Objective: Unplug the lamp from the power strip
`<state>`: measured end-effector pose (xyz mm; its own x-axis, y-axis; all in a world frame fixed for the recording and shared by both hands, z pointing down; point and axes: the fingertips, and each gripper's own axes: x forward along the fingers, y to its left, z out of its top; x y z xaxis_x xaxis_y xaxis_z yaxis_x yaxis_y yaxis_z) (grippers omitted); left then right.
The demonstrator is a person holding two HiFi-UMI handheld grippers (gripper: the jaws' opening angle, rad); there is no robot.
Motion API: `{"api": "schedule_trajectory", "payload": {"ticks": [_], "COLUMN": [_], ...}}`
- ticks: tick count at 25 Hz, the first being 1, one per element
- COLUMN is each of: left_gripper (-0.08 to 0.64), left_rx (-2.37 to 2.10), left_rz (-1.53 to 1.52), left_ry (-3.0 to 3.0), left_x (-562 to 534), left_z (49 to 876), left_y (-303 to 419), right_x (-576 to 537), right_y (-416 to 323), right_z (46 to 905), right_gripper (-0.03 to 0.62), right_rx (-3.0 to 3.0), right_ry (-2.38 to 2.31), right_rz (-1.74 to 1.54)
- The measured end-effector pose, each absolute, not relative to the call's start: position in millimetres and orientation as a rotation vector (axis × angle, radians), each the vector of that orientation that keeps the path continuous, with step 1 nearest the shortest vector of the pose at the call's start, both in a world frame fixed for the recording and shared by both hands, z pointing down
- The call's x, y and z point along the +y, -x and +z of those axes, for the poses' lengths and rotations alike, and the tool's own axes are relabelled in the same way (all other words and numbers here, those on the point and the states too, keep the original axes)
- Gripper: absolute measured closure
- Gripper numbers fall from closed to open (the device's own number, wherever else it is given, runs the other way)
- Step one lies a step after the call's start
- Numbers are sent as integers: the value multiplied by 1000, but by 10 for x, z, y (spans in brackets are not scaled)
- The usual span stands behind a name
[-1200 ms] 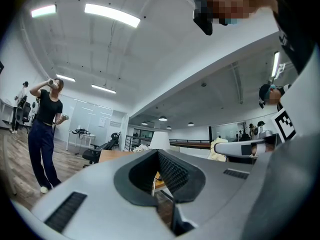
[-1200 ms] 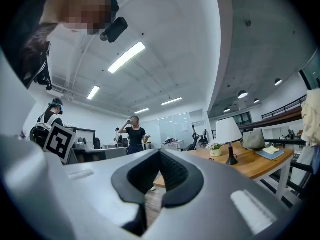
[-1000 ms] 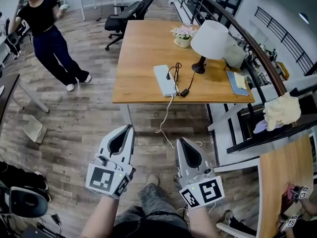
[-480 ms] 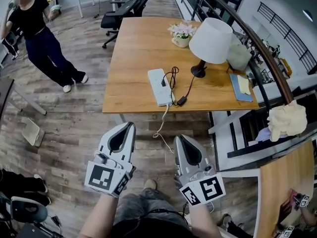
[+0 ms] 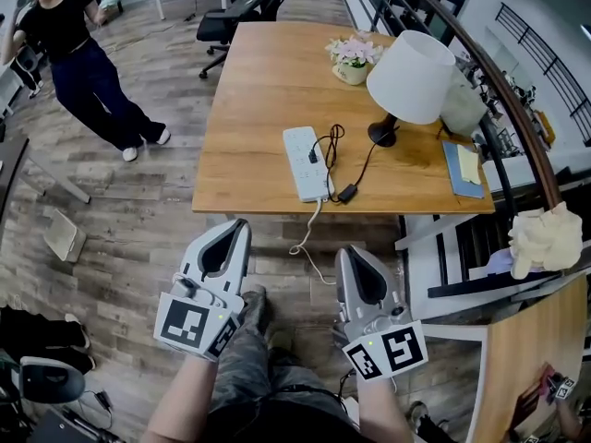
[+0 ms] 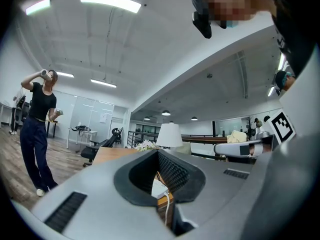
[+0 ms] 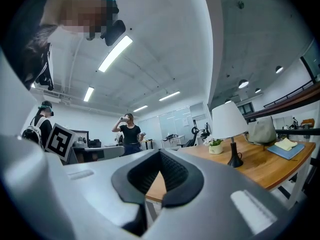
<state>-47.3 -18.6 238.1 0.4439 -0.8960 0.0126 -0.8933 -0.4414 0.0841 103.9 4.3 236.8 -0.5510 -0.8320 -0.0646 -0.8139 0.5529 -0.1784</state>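
A white power strip (image 5: 307, 161) lies near the front edge of the wooden table (image 5: 254, 109). A black plug (image 5: 314, 156) sits in it, and its black cord loops to the lamp (image 5: 410, 77) with a white shade and a black base (image 5: 380, 134). A black adapter (image 5: 347, 193) lies on the cord beside the strip. My left gripper (image 5: 238, 229) and right gripper (image 5: 349, 253) are held low over the floor, well short of the table, both shut on nothing. The left gripper view shows the lamp (image 6: 168, 135) far ahead; in the right gripper view the lamp (image 7: 229, 120) stands at the right.
A flower pot (image 5: 351, 63), a grey bag (image 5: 462, 107) and a blue notebook (image 5: 461, 167) share the table. The strip's white cable (image 5: 310, 238) hangs to the floor. A person (image 5: 74, 53) stands at far left, an office chair (image 5: 242, 15) behind the table, a railing (image 5: 499, 118) right.
The table has drawn slightly nearer in the head view as I step forward. Both grippers stay shut and held side by side.
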Motion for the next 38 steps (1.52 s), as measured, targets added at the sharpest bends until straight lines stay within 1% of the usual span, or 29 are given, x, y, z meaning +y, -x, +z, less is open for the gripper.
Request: {"api": "schedule_trajectory", "payload": {"ticks": [10, 17, 22, 38], "left_gripper": [563, 563, 563, 563], "left_rx": [-1498, -1400, -1289, -1159], "left_rz": [-13, 57, 46, 253], "left_ry": [-2643, -2654, -2685, -2685], "left_x": [-809, -1314, -1609, -2191], "left_z": [2584, 2874, 3030, 3715], "left_y": [255, 132, 0, -114], "right_x": [-496, -968, -1262, -1979], "right_y": [-1058, -1017, -985, -789], "right_z": [2532, 2779, 2974, 3520], "right_gripper": [584, 584, 584, 584], "right_rx": [2642, 2647, 2650, 2702], "right_ry": [1471, 1534, 1573, 1645], "right_rz": [-223, -274, -312, -350]}}
